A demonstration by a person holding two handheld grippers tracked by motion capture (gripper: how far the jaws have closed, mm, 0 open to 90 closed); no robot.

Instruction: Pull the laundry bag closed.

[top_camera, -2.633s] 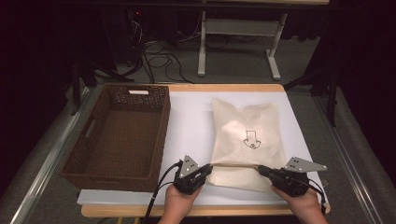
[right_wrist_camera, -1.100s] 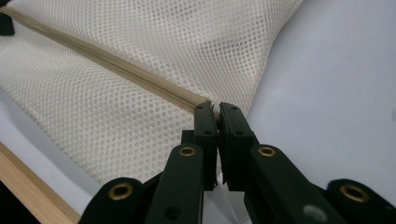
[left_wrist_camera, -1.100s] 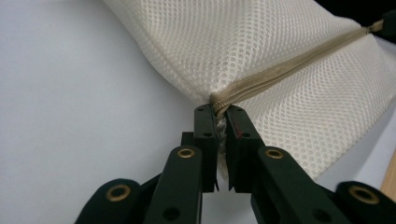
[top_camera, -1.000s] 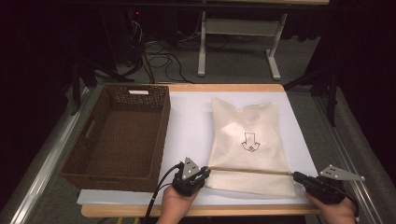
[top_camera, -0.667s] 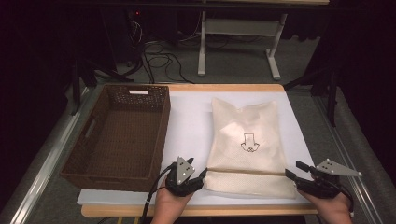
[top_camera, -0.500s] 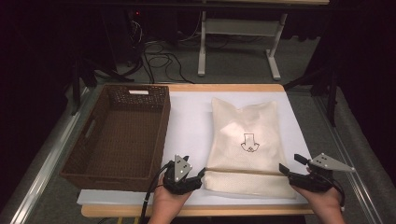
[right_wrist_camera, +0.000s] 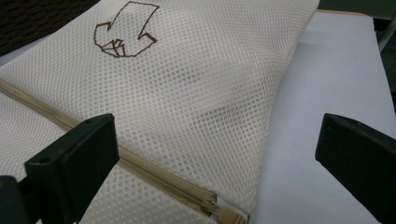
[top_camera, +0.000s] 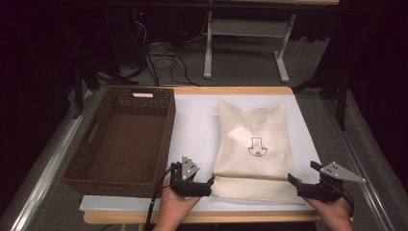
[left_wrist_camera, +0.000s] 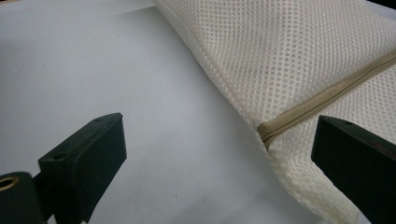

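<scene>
A cream mesh bag [top_camera: 252, 144] with a brown arrow logo [top_camera: 256, 146] lies flat on the white table cover [top_camera: 195, 125], its zipper [top_camera: 250, 176] running across the near end. My left gripper [top_camera: 210, 185] is open at the bag's near left corner. In the left gripper view the zipper's end [left_wrist_camera: 267, 132] lies between the wide-apart jaws of the left gripper [left_wrist_camera: 219, 163]. My right gripper [top_camera: 292, 182] is open at the near right corner. In the right gripper view its jaws straddle the bag's edge, with the zipper pull [right_wrist_camera: 211, 205] just below the right gripper [right_wrist_camera: 217, 158].
An empty brown wicker basket [top_camera: 115, 185] stands on the left of the table, close to my left hand. White cover shows bare between basket and bag and right of the bag [right_wrist_camera: 327, 70]. The wooden table edge [top_camera: 231, 217] runs just below both hands.
My right gripper swung out past the bag's right side, then came back in to its near right corner. My left gripper shifted slightly left, off the bag's corner.
</scene>
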